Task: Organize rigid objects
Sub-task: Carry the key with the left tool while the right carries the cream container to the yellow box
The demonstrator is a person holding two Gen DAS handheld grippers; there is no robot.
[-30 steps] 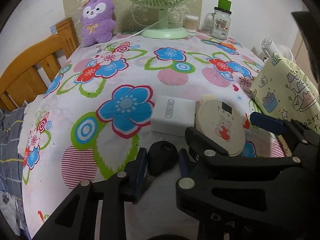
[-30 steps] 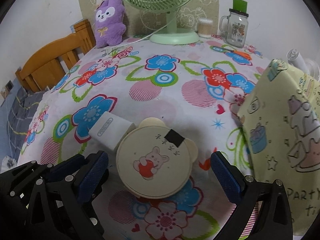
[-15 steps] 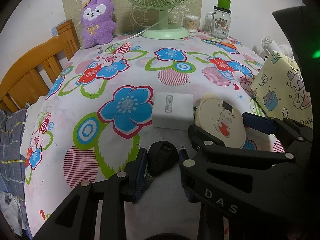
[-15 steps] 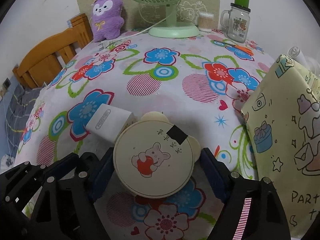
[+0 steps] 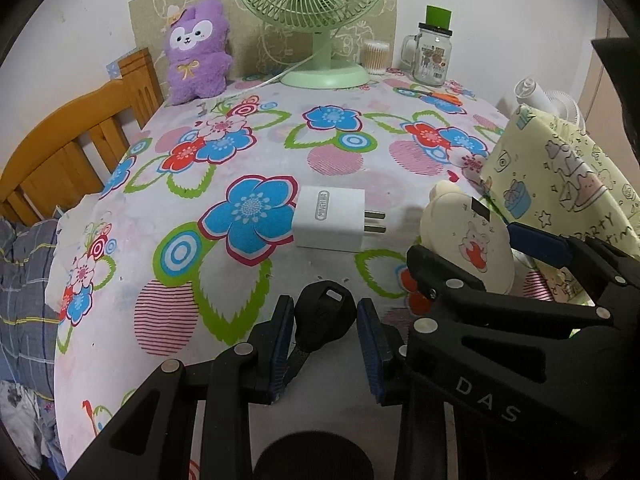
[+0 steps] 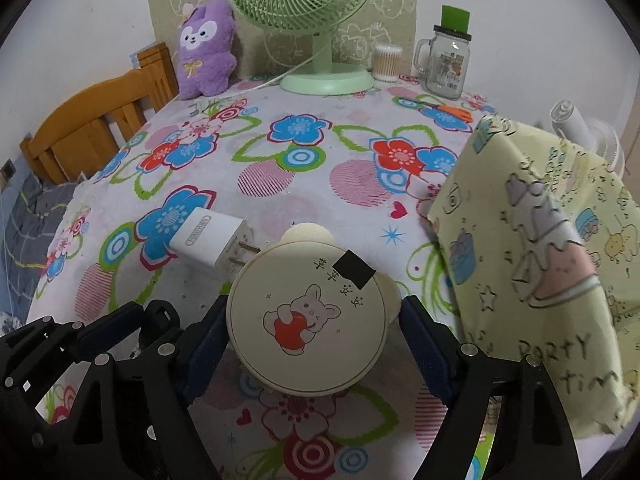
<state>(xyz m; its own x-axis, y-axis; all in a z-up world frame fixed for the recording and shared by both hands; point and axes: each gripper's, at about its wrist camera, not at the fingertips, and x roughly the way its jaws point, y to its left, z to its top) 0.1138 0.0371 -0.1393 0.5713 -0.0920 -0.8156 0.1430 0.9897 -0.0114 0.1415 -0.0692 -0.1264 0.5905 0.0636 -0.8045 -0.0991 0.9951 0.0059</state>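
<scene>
A round cream case with a bear picture (image 6: 308,320) is held between the pads of my right gripper (image 6: 310,342) and is lifted and tilted above the flowered tablecloth; it also shows in the left wrist view (image 5: 468,240). A white plug charger (image 5: 330,218) lies on the cloth, its prongs pointing right; it also shows in the right wrist view (image 6: 208,236). A small black key-fob-like object (image 5: 324,316) sits between the pads of my left gripper (image 5: 326,344), touching the left pad, with a gap at the right pad.
A yellow patterned box (image 6: 536,248) stands at the right. At the back stand a green fan (image 5: 320,20), a purple plush (image 5: 198,60), a glass mug jar (image 5: 432,56) and a cotton-swab tub (image 5: 376,56). A wooden bed frame (image 5: 72,148) is to the left.
My right gripper closed on the round cream case and lifted it to the right, uncovering the charger's prongs. The left gripper stayed around the black object.
</scene>
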